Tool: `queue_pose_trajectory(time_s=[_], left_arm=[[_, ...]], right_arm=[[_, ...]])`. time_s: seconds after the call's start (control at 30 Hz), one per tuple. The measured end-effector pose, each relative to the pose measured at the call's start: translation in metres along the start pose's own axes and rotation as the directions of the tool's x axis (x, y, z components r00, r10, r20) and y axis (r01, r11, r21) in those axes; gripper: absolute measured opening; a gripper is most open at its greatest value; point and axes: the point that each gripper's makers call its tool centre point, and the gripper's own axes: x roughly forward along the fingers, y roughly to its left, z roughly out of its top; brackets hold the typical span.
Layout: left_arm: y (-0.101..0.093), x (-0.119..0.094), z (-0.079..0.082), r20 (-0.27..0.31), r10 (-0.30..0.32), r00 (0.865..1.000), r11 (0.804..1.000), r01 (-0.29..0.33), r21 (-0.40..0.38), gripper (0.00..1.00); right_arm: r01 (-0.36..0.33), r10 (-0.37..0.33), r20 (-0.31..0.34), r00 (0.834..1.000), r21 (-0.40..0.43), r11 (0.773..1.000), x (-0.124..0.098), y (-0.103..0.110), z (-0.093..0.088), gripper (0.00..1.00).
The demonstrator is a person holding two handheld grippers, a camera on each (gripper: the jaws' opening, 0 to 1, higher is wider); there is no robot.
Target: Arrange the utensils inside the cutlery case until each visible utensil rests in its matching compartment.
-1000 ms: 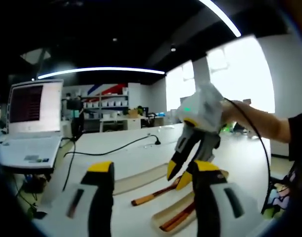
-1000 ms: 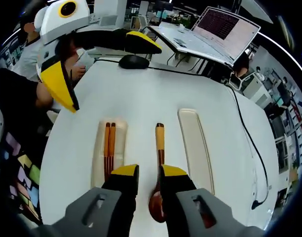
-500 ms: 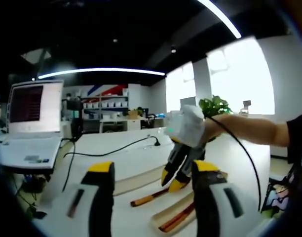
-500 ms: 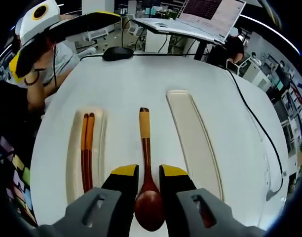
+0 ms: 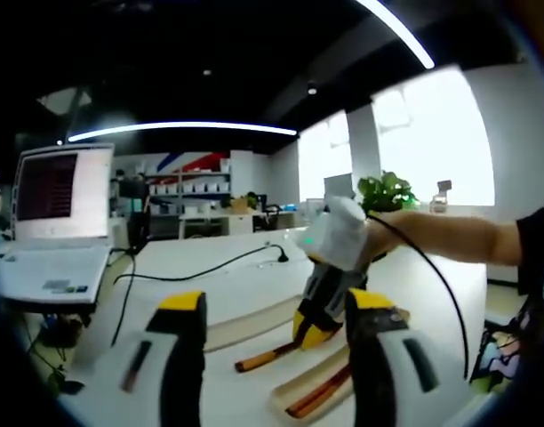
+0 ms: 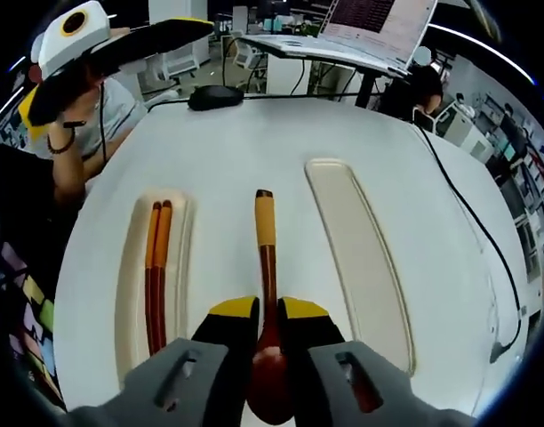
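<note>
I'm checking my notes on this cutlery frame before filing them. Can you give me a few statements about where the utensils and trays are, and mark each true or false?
1. The chopsticks lie inside the left tray. True.
2. The wooden spoon rests inside the right tray. False: it lies on the table between the two trays.
3. The right gripper has its jaws on either side of the spoon near its bowl. True.
4. The right tray holds a fork. False: it is empty.
5. A laptop stands beyond the table's far edge. True.
</note>
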Motion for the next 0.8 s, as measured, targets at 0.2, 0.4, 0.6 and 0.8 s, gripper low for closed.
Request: queue_pose_trajectory(time_s=[0.2,0.4,0.6,0.8], left_arm=[[-0.002,0.0,-0.001,-0.002,0.0,1.0,1.0,0.0,-0.001,0.66],[0.006,0.0,0.0,-0.003,0.003,1.0,1.0,-0.003,-0.005,0.66],[0.008,0.0,0.0,-0.006,0.003,1.0,1.0,-0.003,-0.006,0.66],[0.012,-0.001,0.001,-0.004,0.01,1.0,1.0,-0.01,-0.005,0.66]], right_arm=[[0.013,-0.013,0.007,1.0,-0.017,1.0,0.0,-0.001,0.002,0.04],[0.01,-0.01,0.02,1.0,-0.002,1.0,0.0,-0.001,0.002,0.04],[0.016,-0.016,0.014,1.0,-0.008,1.0,0.0,-0.002,0.002,0.04],[0.023,-0.023,0.024,0.999,-0.007,1.0,0.0,-0.001,0.002,0.04]])
